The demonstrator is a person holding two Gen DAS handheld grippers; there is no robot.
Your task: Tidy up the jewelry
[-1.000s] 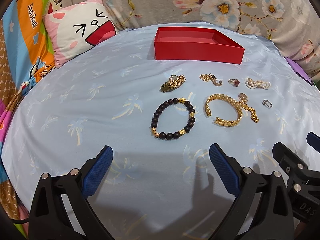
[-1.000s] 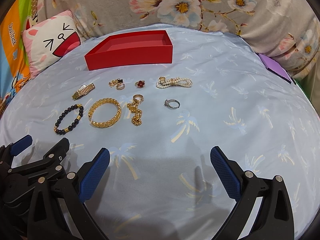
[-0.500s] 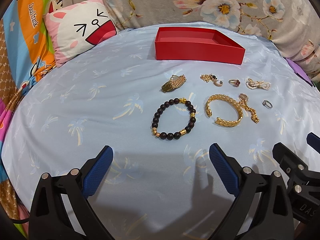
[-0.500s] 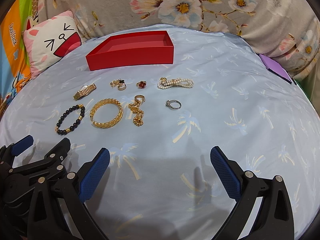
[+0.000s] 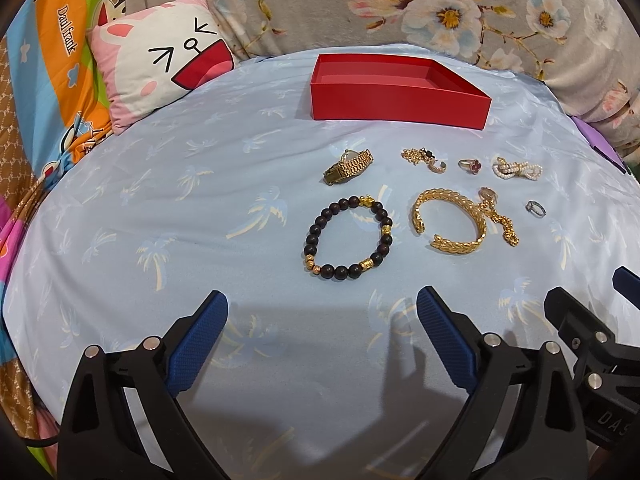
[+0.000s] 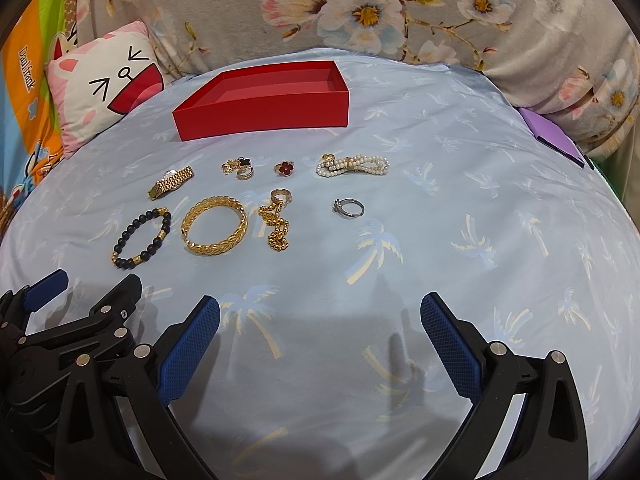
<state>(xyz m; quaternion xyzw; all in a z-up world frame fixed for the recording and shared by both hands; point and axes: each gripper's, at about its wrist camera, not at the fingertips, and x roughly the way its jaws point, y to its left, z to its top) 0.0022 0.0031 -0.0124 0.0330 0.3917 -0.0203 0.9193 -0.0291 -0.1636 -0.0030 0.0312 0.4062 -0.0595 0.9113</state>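
An empty red box (image 5: 400,92) (image 6: 262,98) stands at the back of the blue sheet. In front of it lie a gold watch (image 5: 349,166) (image 6: 171,182), a black bead bracelet (image 5: 347,238) (image 6: 141,238), a gold bangle (image 5: 450,220) (image 6: 215,225), a gold chain (image 5: 500,220) (image 6: 276,224), a silver ring (image 5: 535,208) (image 6: 349,208), a red flower ring (image 5: 471,166) (image 6: 284,168), a pearl bracelet (image 5: 518,169) (image 6: 354,165) and small earrings (image 5: 424,158) (image 6: 239,167). My left gripper (image 5: 322,334) is open, short of the bead bracelet. My right gripper (image 6: 320,334) is open, nothing between its fingers.
A cat-face cushion (image 5: 160,68) (image 6: 102,88) leans at the back left. Floral bedding (image 5: 460,4) rises behind the box. A purple item (image 6: 554,136) lies at the right edge. The left gripper (image 6: 60,320) shows in the right wrist view's lower left corner.
The right wrist view has shifted slightly, so the jewelry sits a little lower and further right. The left gripper has barely moved. Both grippers stay open.
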